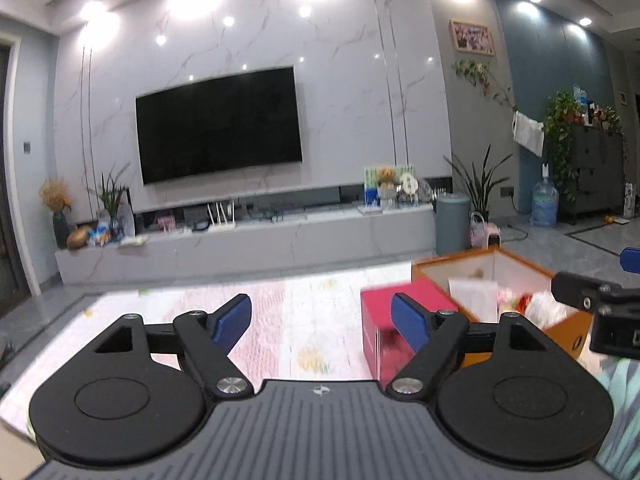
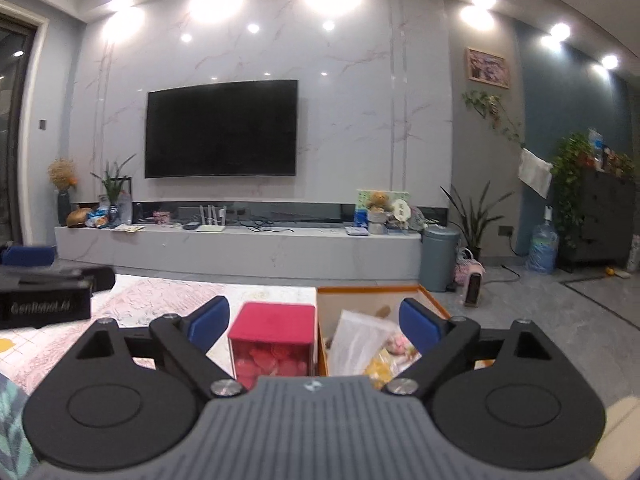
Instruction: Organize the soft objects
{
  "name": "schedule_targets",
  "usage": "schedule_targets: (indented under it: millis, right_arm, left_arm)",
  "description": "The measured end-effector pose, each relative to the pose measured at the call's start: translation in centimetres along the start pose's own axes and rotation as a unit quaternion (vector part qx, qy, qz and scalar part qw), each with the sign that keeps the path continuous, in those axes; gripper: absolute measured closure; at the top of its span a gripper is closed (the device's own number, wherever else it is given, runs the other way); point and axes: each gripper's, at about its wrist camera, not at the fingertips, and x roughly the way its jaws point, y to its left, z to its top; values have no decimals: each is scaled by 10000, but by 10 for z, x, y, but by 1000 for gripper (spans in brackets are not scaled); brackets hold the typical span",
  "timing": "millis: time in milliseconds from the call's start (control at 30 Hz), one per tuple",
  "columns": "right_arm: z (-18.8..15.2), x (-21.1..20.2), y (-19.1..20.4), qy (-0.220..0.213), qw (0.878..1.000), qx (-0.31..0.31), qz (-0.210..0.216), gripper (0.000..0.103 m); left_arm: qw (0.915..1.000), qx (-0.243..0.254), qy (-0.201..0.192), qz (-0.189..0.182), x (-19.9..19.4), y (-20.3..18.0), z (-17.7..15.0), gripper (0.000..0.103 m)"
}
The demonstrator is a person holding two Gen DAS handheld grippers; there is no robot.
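My left gripper is open and empty, held above a pale pink patterned mat. My right gripper is open and empty, just behind a red box and an orange-rimmed cardboard box. The cardboard box holds several soft items, among them a clear plastic bag and something yellow. In the left wrist view the red box and the cardboard box lie to the right, with the right gripper's body beside them.
A low TV cabinet with clutter stands against the marble wall under a TV. A grey bin, a small heater, a water jug and potted plants stand to the right. A teal patterned fabric lies nearby.
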Motion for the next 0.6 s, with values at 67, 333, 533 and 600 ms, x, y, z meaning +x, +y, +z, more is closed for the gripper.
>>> schedule_targets:
  millis: [67,333,533,600]
  right_arm:
    - [-14,4,2,85,9999,139,-16,13]
    - [-48,30,11,753,9969,240,31,13]
    - [-55,36,10,873,9958,259,53,12]
    - [-56,34,10,861,9960,236,54,11]
  left_arm:
    - [9998,-98,167,-74,2,3,-13,9]
    - [9971,-148,752,13,16,7,-41,9]
    - [9955,-191,924,4,14,10,-51,9]
    - [9955,-172,929,27,12,10,-51,9]
